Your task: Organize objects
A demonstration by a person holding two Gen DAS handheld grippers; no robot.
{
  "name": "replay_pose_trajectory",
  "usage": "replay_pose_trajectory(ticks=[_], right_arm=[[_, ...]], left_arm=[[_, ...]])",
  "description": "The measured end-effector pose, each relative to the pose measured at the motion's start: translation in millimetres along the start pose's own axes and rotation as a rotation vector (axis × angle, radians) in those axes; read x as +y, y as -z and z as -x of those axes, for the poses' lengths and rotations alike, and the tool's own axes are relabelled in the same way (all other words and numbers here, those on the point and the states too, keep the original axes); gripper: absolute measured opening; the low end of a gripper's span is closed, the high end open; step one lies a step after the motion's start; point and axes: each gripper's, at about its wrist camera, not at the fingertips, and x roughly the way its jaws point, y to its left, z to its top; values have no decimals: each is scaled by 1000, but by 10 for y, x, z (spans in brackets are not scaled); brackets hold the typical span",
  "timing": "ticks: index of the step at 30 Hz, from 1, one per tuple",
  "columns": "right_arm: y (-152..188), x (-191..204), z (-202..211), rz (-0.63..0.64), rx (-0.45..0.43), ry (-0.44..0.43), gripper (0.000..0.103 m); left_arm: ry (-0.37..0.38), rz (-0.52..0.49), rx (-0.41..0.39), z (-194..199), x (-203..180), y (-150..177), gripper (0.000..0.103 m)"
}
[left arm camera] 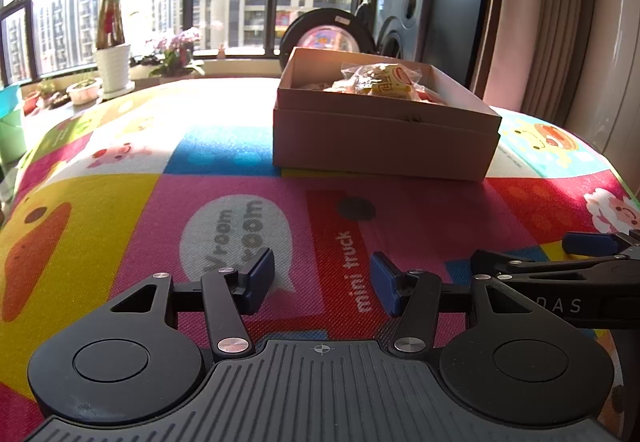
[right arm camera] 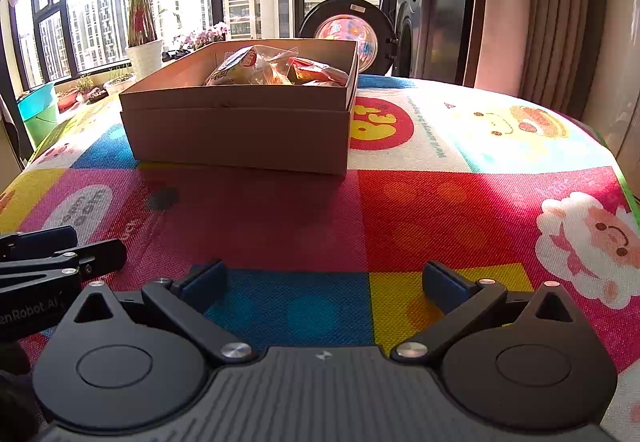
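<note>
Cardboard box point(left arm camera: 384, 129) sits upper centre-right of the left wrist view, lid off and nested under it, so the top is open for dropping things in. Wrapped snack packets point(left arm camera: 384, 79) are piled inside, poking above the rim. Left tool point(left arm camera: 322, 284) is at the bottom centre, blue pads parted, nothing between them, low over the colourful play mat point(left arm camera: 224, 169) covering the table. Right tool's tip enters from the lower right edge. No loose item is visible on the mat here.

Right wrist view: same box point(right arm camera: 240, 129) now upper centre-left, packets point(right arm camera: 276, 69) heaped toward its far right corner. Right tool point(right arm camera: 324, 284) is at the bottom, jaws spread wide and empty, aimed roughly at the box front. Left tool point(right arm camera: 48, 248) shows at the lower left edge. Mat point(right arm camera: 440, 201) between tools and box looks bare.

Judgement: both tools rest back from the box, unloaded, likely either done or waiting; sorting seems mostly finished, since everything seen is already boxed.
</note>
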Motion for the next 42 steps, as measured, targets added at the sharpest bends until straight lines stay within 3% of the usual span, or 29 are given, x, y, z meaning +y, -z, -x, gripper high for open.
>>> replay_pose_trajectory(ticks=[42], right_arm=[[-2,-31,3,-2,0,-1,103]], left_arm=[[-19,-26,4,-2,-59,2,58]])
